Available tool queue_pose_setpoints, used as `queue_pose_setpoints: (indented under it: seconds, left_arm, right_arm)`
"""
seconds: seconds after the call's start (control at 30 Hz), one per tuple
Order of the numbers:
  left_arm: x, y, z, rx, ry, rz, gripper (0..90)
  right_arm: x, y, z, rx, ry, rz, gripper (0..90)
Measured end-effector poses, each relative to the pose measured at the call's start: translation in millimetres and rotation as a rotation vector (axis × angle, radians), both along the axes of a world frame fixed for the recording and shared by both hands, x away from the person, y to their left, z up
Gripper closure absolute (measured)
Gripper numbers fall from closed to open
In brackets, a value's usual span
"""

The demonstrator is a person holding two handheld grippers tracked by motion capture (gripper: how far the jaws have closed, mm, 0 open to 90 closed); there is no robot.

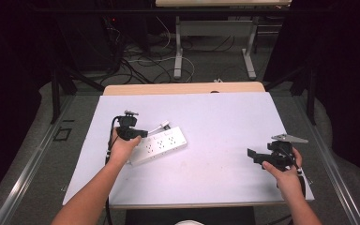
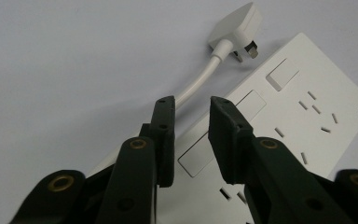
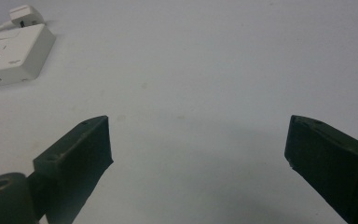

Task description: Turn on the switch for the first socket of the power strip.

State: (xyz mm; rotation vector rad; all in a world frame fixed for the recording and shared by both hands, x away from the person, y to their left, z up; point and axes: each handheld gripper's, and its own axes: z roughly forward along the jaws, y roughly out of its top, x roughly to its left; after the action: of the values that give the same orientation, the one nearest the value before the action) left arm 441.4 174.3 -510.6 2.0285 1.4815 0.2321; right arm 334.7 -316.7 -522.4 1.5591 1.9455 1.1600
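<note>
Here, a white plastic power strip (image 1: pixel 161 145) is approached at nine o'clock by the narrowly parted, empty left gripper (image 2: pixel 192 105), seemingly for its cable; the right gripper (image 3: pixel 198 140) is held wide open, empty, at four o'clock.

the tabletop (image 1: pixel 215 140) is covered by a pale, matte sheet, with a strip of light wood showing along its far edge. a white power strip (image 1: pixel 161 146) lies flat on it left of centre, set at a slant, with its sockets and switches facing up. its short white cord (image 2: pixel 198 81) curves off one end and finishes in a white plug (image 2: pixel 235 25) resting on the sheet just beside the strip, and a few faint smudges mark the surface near the middle.
</note>
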Motion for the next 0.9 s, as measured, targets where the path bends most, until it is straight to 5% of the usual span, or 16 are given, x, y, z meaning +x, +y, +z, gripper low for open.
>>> queue_pose_setpoints:
  seconds: [0.37,0.9]
  left_arm:
    - [-1.5,-2.0,7.9,0.011,-0.069,-0.026,51.1]
    - [-5.6,-5.2,26.4,0.046,-0.136,-0.085,34.5]
  right_arm:
    - [0.1,-0.3,0.0,-0.001,0.001,-0.001,6.6]
    - [-0.5,-1.0,0.9,0.002,0.002,-0.006,6.6]
